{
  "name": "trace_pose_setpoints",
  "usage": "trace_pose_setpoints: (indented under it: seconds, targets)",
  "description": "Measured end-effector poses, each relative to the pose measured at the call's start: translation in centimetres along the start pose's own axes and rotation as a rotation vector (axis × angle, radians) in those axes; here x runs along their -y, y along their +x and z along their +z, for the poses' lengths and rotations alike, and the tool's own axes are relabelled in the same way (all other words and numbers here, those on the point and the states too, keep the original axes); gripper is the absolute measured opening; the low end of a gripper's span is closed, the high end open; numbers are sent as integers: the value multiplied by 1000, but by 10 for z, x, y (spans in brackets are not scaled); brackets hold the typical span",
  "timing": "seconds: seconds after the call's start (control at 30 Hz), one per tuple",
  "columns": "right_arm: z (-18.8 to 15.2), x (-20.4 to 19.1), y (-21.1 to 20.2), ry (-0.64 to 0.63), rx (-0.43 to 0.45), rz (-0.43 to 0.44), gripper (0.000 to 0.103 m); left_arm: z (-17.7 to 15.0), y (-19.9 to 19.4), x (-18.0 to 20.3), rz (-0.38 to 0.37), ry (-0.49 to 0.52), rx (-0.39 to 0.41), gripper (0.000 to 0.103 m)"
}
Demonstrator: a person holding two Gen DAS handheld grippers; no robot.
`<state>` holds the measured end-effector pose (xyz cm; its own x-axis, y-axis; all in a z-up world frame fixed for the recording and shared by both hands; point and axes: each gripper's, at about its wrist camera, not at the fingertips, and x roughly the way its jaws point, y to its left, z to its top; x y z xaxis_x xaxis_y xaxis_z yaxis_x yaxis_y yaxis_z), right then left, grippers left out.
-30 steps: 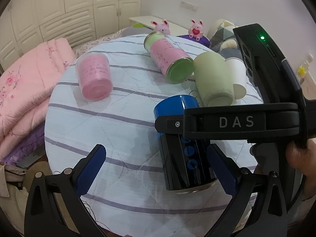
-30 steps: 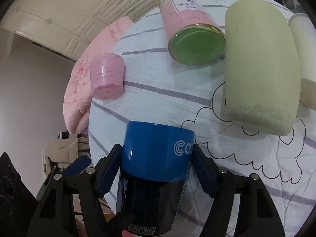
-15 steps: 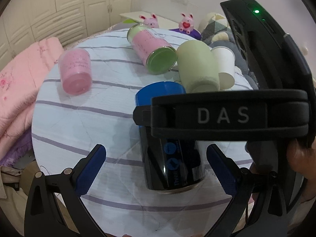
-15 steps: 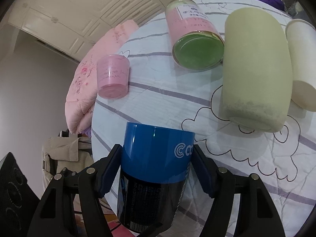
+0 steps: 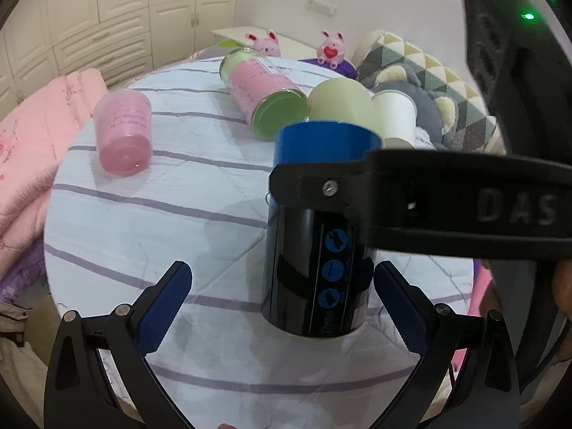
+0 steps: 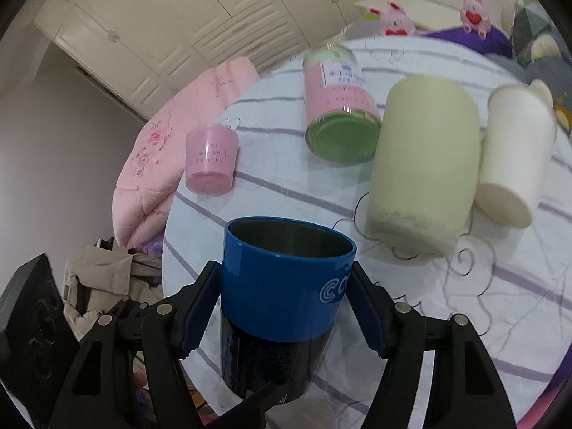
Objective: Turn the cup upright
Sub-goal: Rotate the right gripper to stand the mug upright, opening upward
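Observation:
A blue and black cup is gripped between the pads of my right gripper near its blue rim. It stands close to upright with its open mouth up, just above the round table. In the left wrist view the same cup shows with the right gripper's black arm across it. My left gripper is open and empty, its jaws wide on either side of the cup's lower part without touching it.
Lying on their sides on the striped cloth are a small pink cup, a pink jar with a green bottom, a pale green cup and a white cup. Pink blankets lie beyond the table's left edge.
My right gripper has tipped the blue cup from lying toward upright; its open mouth now shows from above. The left gripper has stayed open.

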<state>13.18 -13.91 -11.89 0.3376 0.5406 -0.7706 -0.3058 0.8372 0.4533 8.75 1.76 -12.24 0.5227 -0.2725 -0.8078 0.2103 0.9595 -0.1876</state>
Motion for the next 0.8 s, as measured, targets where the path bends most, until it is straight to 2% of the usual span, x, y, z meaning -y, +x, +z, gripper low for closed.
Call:
trace_pose_setpoints:
  seconds: [0.2, 0.33, 0.43, 0.57, 0.63, 0.8]
  targets:
    - [0, 2, -12, -22, 47, 5, 70, -1, 9, -1, -23, -52, 26, 102]
    - [-1, 3, -18, -53, 77, -9, 70, 1, 15, 3, -28, -45, 35, 93]
    - [-1, 3, -22, -77, 96, -22, 70, 4, 20, 7, -7, -39, 39, 91]
    - [-4, 0, -26, -126, 120, -52, 70, 5, 22, 8, -24, -45, 32, 92]
    - [-7, -3, -27, -151, 127, -69, 70, 3, 20, 8, -1, -45, 32, 101]
    - [-16, -12, -27, -221, 147, -112, 70, 0, 16, 5, 32, -47, 22, 103]
